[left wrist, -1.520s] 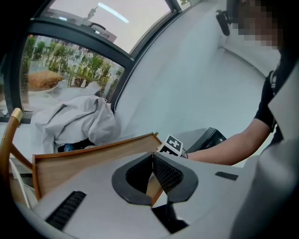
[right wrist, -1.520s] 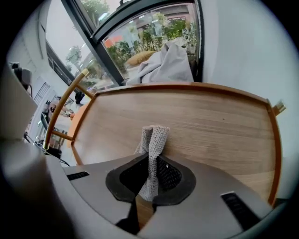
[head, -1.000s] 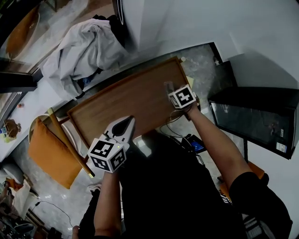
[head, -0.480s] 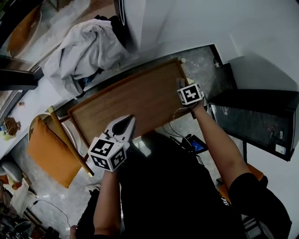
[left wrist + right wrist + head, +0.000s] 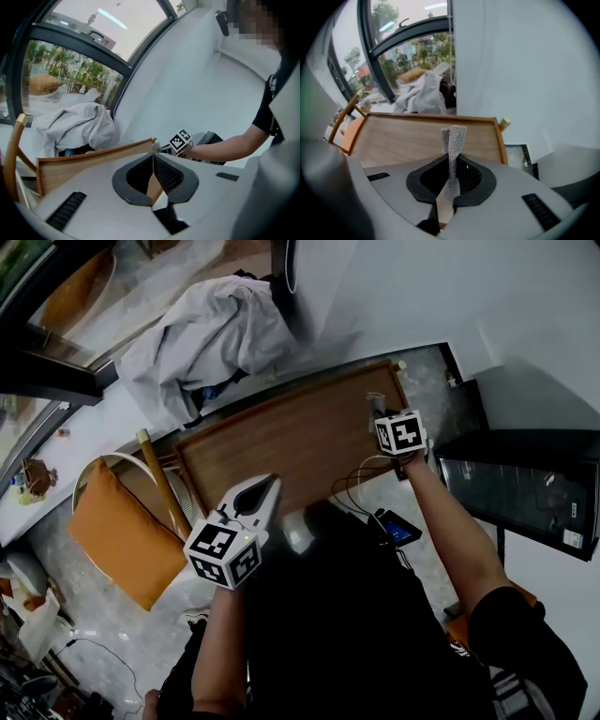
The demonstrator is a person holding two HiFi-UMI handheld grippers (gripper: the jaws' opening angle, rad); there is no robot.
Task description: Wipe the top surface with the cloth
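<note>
wooden top [image 5: 281, 446] spans frame centre, long axis running left. right gripper [image 5: 450, 169] pinches cloth [image 5: 453, 136] at its right end; left gripper [image 5: 153, 171] closed, empty, lower left.

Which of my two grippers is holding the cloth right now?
The right gripper: its jaws pinch the grey mesh cloth over the wooden tabletop. The left gripper is shut on nothing.
</note>
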